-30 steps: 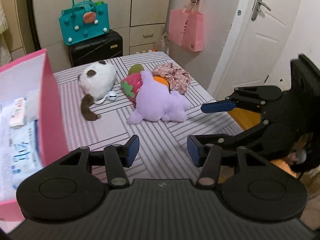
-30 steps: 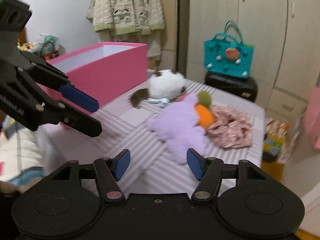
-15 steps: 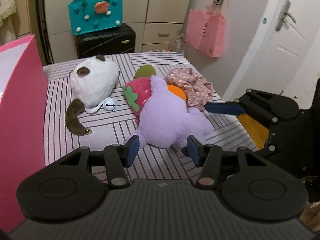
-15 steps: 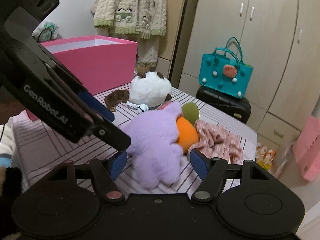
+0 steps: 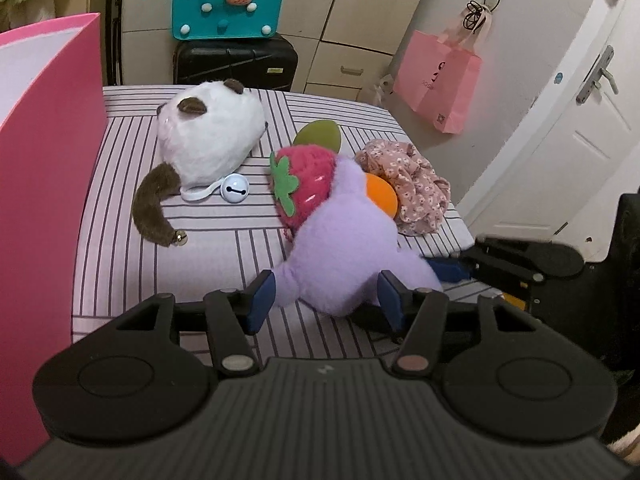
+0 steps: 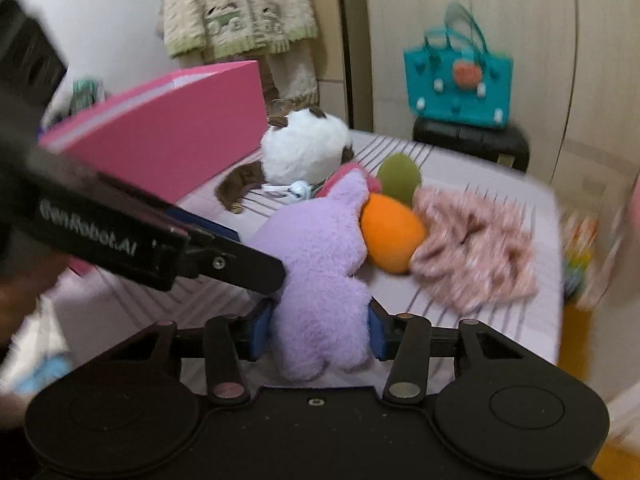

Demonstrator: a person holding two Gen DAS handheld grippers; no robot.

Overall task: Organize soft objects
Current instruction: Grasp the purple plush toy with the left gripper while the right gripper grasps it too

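Note:
A purple plush toy (image 5: 340, 240) lies on the striped bed, also in the right wrist view (image 6: 320, 260). My left gripper (image 5: 324, 298) is open, its blue pads on either side of the plush's near end. My right gripper (image 6: 318, 330) is open with the plush's other end between its pads, touching them. Behind it lie a strawberry plush (image 5: 306, 180), an orange plush (image 6: 390, 236), a green plush (image 6: 400, 176), a floral cloth (image 6: 472, 248) and a white panda plush (image 5: 208, 136) with a brown tail. A pink box (image 5: 44, 184) stands at the left.
A small white bell (image 5: 236, 188) on a strap lies by the panda. A black suitcase (image 5: 236, 60) with a teal bag (image 5: 228, 0) stands beyond the bed. A pink bag (image 5: 440, 80) hangs by the door (image 5: 560, 140). The bed edge drops off at right.
Both grippers have moved in onto the purple plush from opposite sides; it now sits between both pairs of pads. The right view is blurred by motion.

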